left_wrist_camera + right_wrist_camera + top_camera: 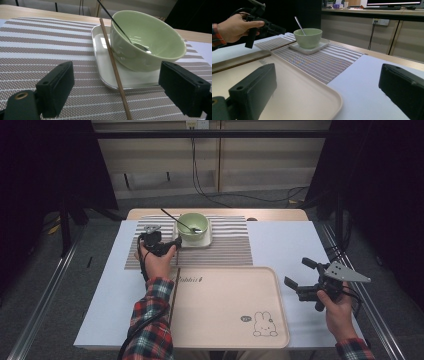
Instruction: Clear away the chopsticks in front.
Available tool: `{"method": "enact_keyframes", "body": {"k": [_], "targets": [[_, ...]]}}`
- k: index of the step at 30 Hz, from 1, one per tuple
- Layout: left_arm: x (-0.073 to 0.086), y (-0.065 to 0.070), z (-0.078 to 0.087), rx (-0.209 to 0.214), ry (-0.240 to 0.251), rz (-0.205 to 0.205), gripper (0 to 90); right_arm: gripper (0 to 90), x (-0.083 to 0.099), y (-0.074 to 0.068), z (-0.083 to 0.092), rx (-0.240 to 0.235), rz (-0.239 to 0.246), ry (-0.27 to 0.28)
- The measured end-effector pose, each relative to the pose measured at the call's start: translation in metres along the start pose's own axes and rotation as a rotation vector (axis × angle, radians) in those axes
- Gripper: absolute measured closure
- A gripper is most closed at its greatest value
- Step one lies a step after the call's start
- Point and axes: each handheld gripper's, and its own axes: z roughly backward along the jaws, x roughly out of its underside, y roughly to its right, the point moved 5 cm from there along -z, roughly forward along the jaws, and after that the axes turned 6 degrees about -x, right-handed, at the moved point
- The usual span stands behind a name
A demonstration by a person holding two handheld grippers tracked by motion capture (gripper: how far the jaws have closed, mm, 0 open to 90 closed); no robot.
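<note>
Over on the far side of the table [295,245], a pale green bowl [193,228] sits on a small white square dish [206,241], which rests on a striped placemat [230,245]. A metal spoon [177,220] leans inside the bowl, its handle sticking up and out toward the left. A thin brown chopstick [113,65] lies with its far end up on the dish, touching the bowl's side, and its near end down on the placemat. The left hand-held gripper [172,244] hovers low over the placemat just beside the dish, jaws spread wide with nothing between them; in its own view the chopstick and the dish edge lie ahead, between the two black jaws. The right hand-held gripper [298,277] is held well apart from all this, off the right edge of a large beige tray [225,320] with a rabbit drawing [264,325], and its jaws are also spread and empty. The tray lies on the near part of the table, touching the placemat's near edge. Both sleeves are red plaid.
</note>
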Motion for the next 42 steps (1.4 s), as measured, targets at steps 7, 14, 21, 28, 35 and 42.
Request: {"method": "enact_keyframes", "body": {"k": [7, 14, 21, 28, 35, 42], "targets": [[0.001, -0.006, -0.012, -0.02, -0.023, -0.017, 19.7, 1.0, 0.0, 0.0, 0.001, 0.004, 0.0, 0.0], [-0.001, -0.003, -0.019, -0.001, -0.04, -0.044, 31.6, 1.0, 0.0, 0.001, 0.001, -0.004, 0.003, 0.001], [-0.002, 0.002, -0.027, 0.01, -0.069, -0.088, 52.2, 1.0, 0.0, 0.001, 0.001, 0.001, -0.002, 0.003], [0.001, 0.003, -0.036, -0.005, -0.106, -0.077, 69.4, 1.0, 0.0, 0.001, 0.002, 0.002, -0.001, -0.002], [0.002, 0.007, -0.042, 0.004, -0.119, -0.091, 72.3, 1.0, 0.0, 0.003, 0.002, 0.006, 0.003, 0.003], [0.003, 0.009, -0.048, -0.017, -0.151, -0.086, 75.2, 1.0, 0.0, 0.003, 0.003, 0.008, 0.003, 0.0]]}}
